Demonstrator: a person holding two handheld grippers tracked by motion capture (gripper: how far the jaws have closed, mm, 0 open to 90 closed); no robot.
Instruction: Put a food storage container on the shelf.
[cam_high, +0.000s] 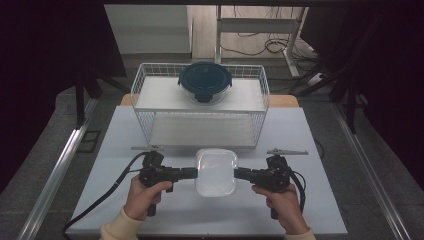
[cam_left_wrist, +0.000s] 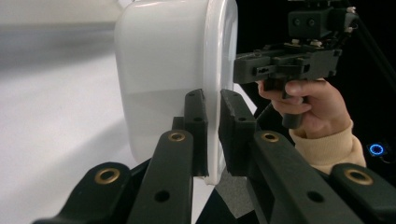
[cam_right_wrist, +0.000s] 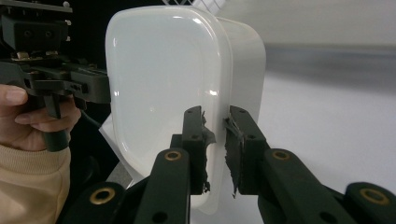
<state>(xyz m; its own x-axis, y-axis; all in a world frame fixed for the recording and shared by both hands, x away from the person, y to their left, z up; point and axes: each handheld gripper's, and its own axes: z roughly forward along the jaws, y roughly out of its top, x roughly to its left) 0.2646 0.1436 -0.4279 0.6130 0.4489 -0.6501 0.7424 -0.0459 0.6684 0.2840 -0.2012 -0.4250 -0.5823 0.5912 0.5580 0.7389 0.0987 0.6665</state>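
White lidded container (cam_high: 216, 171) at table (cam_high: 125, 150) centre; left gripper (cam_high: 192, 173) pinches rim at 9 o'clock, right gripper (cam_high: 239, 173) at 3 o'clock

The box's (cam_left_wrist: 168, 79) top is cut off by the upper edge in the left gripper view. The table behind it there is blurred. In the high view, the round tub's (cam_high: 205, 82) contents cannot be made out under its dark lid, and both sleeves run off the bottom edge.
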